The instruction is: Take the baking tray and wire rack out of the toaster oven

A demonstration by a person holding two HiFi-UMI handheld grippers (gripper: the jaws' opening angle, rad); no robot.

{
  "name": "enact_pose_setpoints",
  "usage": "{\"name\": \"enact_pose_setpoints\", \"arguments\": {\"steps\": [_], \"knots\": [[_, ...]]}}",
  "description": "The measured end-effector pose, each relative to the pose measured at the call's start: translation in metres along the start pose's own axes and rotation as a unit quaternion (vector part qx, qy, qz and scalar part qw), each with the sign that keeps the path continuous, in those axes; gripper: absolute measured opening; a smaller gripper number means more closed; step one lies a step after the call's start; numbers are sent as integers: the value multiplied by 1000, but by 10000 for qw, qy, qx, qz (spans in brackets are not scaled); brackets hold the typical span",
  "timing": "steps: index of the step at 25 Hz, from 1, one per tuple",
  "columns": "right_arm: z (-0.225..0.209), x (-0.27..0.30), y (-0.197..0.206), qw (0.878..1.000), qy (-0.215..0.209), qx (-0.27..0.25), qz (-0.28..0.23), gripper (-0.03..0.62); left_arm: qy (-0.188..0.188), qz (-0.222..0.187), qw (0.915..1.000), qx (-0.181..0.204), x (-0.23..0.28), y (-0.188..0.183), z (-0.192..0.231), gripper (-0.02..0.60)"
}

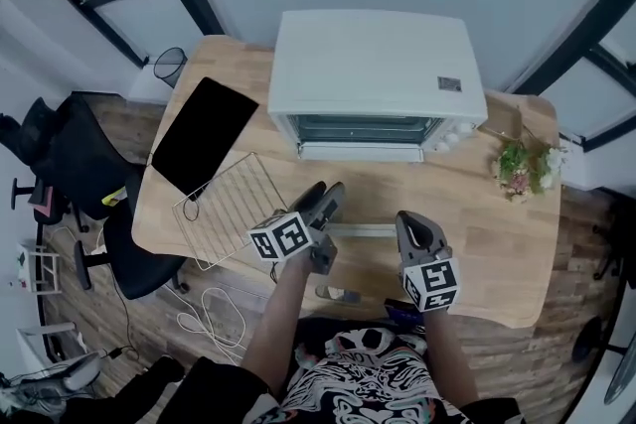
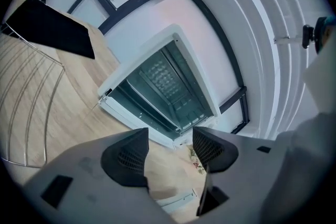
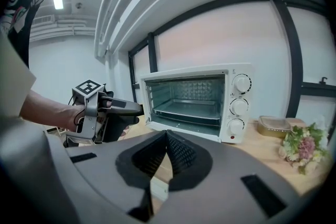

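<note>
A pale wooden table (image 1: 477, 263) carries a white toaster oven (image 1: 373, 65) with its door dropped open. From above, the oven's inside is hidden. The right gripper view shows a dark shelf or pan within, too dim to name. The black baking tray (image 1: 204, 136) lies flat on the table's left part, overlapping and hiding the far edge of the wire rack (image 1: 234, 209). Both forearms reach forward from the bottom edge, cut off near the elbow. The left gripper (image 1: 328, 192) points at the oven mouth, jaws apart and empty. The right gripper (image 1: 412, 221), beside it, tilts slightly down, jaws pressed together on nothing.
</note>
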State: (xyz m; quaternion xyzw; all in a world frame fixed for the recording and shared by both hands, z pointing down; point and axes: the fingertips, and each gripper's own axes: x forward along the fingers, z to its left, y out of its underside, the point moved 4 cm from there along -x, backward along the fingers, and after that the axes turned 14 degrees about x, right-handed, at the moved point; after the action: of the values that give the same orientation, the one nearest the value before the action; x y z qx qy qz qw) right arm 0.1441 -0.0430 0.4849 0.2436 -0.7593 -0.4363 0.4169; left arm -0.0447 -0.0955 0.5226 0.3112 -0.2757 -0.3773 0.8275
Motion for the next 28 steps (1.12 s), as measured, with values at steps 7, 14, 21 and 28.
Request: {"name": "enact_pose_setpoints", "arguments": {"steps": [7, 14, 21, 28], "knots": [[-26, 8, -1, 9996, 168, 236, -10, 0, 273, -162, 9995, -84, 34, -1, -1, 236], [-39, 17, 6, 9992, 171, 345, 118, 0, 121, -255, 9992, -281, 59, -5, 9, 228], [-49, 29, 5, 9987, 144, 447, 180, 0, 69, -429, 9960, -778, 78, -10, 23, 229], [-64, 34, 3, 9983, 191, 506, 226, 0, 6, -480, 9933, -1050, 98, -12, 34, 228]]}}
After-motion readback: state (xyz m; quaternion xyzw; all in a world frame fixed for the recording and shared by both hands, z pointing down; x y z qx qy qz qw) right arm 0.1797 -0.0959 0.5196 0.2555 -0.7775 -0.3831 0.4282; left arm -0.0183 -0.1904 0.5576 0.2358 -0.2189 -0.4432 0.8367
